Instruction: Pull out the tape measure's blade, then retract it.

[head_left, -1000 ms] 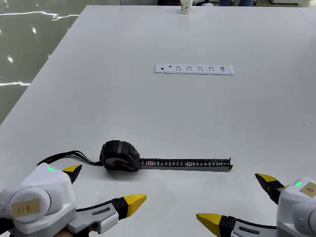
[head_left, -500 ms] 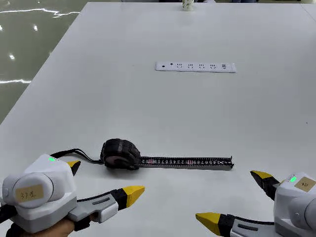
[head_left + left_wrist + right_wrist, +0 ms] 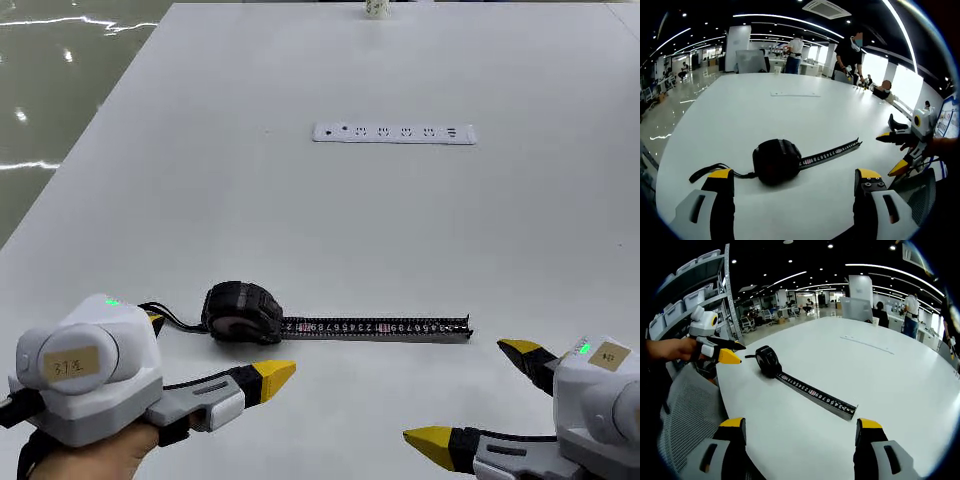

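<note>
— At the near left of the white table [image 3: 300, 220], what is there?

— The left gripper [image 3: 215, 345], held in a hand, its yellow-tipped jaws spread wide and holding nothing. Its far jaw sits close to a black strap [image 3: 172, 316] that lies on the tabletop.

— And the strap leads where?

— Rightward to the tape measure [image 3: 241, 313], a black case resting on the table near the front edge. Seen from the left gripper view, the case lies ahead of the gap between the two jaws, apart from both.

— Is the blade out?

— Yes. The blade [image 3: 380, 328] runs flat along the table to the right of the case (dark, with pale numerals), and its end hook is well clear of the case.

— Anything beyond it?

— A white power strip [image 3: 394, 133], farther back, roughly parallel to the blade and well apart from it.

— And at the right?

— The right gripper [image 3: 472, 392], jaws also spread and holding nothing. Its far tip is near the blade's end, not touching it.
</note>
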`<action>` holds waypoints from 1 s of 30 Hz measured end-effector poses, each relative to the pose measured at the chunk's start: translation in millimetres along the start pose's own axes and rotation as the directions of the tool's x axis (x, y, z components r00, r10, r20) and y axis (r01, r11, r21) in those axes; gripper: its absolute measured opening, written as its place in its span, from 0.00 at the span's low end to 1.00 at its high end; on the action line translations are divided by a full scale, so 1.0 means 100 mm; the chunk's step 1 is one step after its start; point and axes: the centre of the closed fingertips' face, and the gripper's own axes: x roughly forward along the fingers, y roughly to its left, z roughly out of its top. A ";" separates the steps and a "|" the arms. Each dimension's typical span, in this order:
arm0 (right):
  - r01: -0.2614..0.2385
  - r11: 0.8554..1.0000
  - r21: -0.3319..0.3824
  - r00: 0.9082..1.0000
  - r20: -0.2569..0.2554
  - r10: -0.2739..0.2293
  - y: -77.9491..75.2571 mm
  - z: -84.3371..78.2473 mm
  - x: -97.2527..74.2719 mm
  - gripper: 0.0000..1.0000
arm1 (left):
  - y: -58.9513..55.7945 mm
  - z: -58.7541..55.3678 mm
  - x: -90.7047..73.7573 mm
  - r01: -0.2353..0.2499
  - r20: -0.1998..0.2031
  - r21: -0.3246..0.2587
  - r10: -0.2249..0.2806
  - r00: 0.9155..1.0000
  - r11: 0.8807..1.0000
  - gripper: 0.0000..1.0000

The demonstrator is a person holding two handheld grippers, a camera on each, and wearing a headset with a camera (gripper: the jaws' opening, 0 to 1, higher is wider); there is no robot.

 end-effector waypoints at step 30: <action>-0.062 0.993 -0.101 0.996 -0.062 0.056 -0.22 0.02 0.13 0.76 | 0.04 0.02 0.31 -0.055 -0.046 -0.034 0.053 0.998 0.998 0.93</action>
